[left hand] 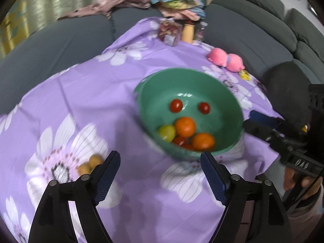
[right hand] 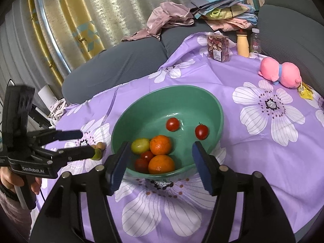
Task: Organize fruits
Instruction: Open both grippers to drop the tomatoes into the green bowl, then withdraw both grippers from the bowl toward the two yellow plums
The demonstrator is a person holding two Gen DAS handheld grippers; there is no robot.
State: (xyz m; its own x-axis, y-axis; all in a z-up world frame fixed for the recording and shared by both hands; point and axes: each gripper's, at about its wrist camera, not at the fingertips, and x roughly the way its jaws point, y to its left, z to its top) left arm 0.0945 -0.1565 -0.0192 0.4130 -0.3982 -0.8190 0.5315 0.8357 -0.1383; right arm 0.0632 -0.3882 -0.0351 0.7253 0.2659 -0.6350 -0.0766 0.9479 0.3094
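A pink plush toy (right hand: 280, 74) lies at two o'clock on the purple flowered cloth (right hand: 253, 158); a snack box (right hand: 218, 48) and beige bottle (right hand: 242, 44) stand at twelve.

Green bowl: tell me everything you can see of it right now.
The green bowl is a wide, deep, glossy basin, plastic by the look, with a small lip handle on its rim. It sits upright on the purple flowered cloth. Inside lie two oranges, a yellow-green fruit and several small red tomatoes, two of them apart near the middle. No gripper touches it; the right gripper hovers open at its near rim.
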